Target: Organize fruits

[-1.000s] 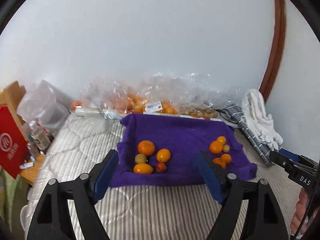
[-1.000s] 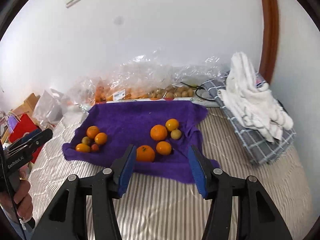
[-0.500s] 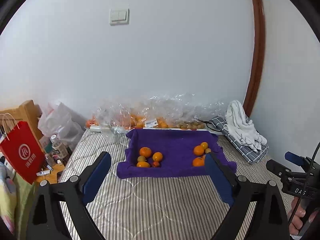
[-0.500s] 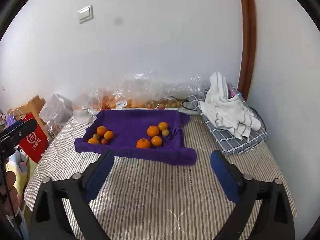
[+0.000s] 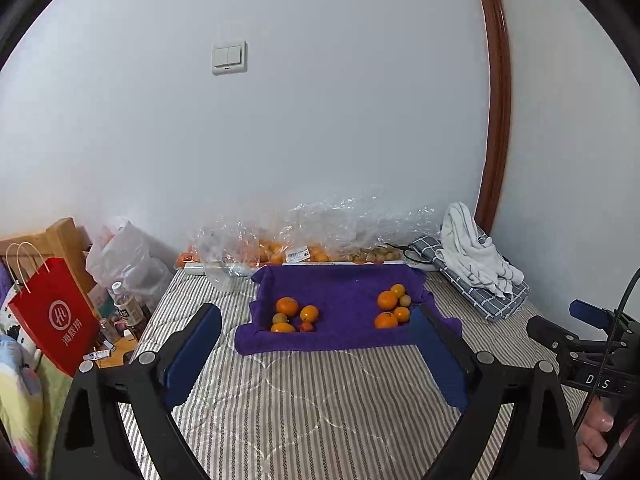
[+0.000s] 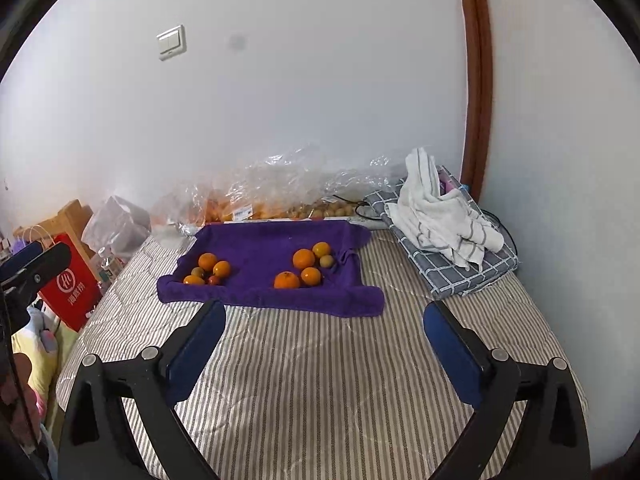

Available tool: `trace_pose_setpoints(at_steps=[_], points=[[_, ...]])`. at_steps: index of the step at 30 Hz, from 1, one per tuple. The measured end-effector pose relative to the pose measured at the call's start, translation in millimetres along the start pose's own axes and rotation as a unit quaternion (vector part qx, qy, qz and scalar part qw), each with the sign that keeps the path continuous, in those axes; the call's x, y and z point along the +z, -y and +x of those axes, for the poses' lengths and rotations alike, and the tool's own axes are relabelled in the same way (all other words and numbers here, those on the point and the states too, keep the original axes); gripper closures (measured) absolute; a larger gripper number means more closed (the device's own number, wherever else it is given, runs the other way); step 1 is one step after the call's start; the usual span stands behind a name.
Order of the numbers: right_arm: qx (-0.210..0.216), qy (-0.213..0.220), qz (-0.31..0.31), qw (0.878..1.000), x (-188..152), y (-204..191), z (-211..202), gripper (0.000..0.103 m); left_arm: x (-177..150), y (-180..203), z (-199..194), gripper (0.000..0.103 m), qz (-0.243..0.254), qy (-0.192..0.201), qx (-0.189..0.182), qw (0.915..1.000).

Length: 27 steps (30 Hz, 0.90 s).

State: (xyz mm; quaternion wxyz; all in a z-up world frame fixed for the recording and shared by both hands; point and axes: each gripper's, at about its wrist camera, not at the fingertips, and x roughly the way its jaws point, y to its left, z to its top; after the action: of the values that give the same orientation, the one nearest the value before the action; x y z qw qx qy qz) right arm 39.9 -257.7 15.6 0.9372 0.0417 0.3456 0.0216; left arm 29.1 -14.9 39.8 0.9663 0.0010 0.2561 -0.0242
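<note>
A purple towel lies on the striped bed near the wall. On it sit two groups of small orange and greenish fruits: a left group and a right group. My left gripper is open and empty, held back over the bed in front of the towel. My right gripper is open and empty, also back from the towel. The right gripper's body shows at the right edge of the left wrist view.
Clear plastic bags of more fruit lie along the wall behind the towel. A white cloth on a checked grey cloth lies at the right. A red paper bag and bottles stand left of the bed.
Both grippers have pulled back and up from the towel, so the fruits look smaller and farther. Both jaws have opened wider. The fruits have not moved.
</note>
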Motion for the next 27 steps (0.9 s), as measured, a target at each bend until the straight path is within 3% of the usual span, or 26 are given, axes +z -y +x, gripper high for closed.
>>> trace_pose_setpoints(at_steps=[27], points=[[-0.008, 0.001, -0.006, 1.000, 0.3, -4.9, -6.8, 0.005, -3.7, -3.7, 2.6, 0.007, -0.006, -0.010, 0.007, 0.9999]])
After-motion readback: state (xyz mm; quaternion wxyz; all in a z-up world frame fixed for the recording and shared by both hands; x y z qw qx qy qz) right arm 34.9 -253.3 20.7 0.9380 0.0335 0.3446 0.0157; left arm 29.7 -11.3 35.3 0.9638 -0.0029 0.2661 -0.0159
